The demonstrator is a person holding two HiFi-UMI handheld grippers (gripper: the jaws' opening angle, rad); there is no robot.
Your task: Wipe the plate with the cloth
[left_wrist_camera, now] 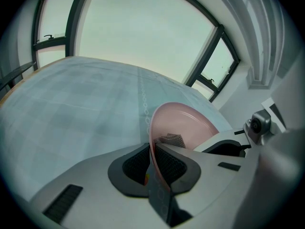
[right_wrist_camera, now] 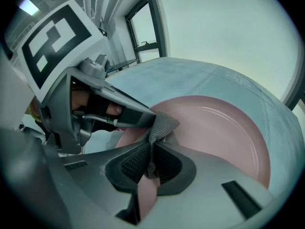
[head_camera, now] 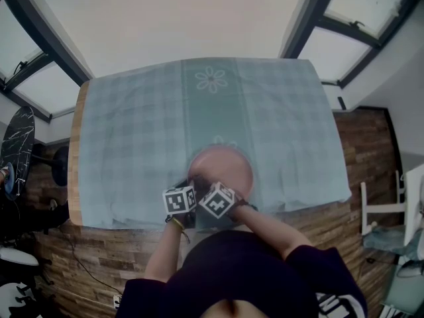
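Observation:
A pink plate (head_camera: 224, 166) sits near the front edge of the table, on the blue-green checked tablecloth (head_camera: 132, 151). My left gripper (left_wrist_camera: 152, 152) is shut on the plate's near rim, which runs edge-on between its pads; the plate (left_wrist_camera: 183, 120) rises tilted beyond them. My right gripper (right_wrist_camera: 151, 152) is shut on a grey woven cloth (right_wrist_camera: 161, 126), whose free end lies bunched on the plate (right_wrist_camera: 224, 128) close to the left gripper (right_wrist_camera: 128, 116). The cloth (left_wrist_camera: 172, 140) shows just past the left jaws. In the head view both grippers, left (head_camera: 191, 185) and right (head_camera: 213, 189), meet at the plate's near side.
The table's wooden edge (head_camera: 74, 171) shows at the left, with wood flooring (head_camera: 361, 144) around it. A white chair (head_camera: 384, 207) stands to the right, dark objects (head_camera: 20, 144) to the left. Windows (head_camera: 358, 38) line the wall behind.

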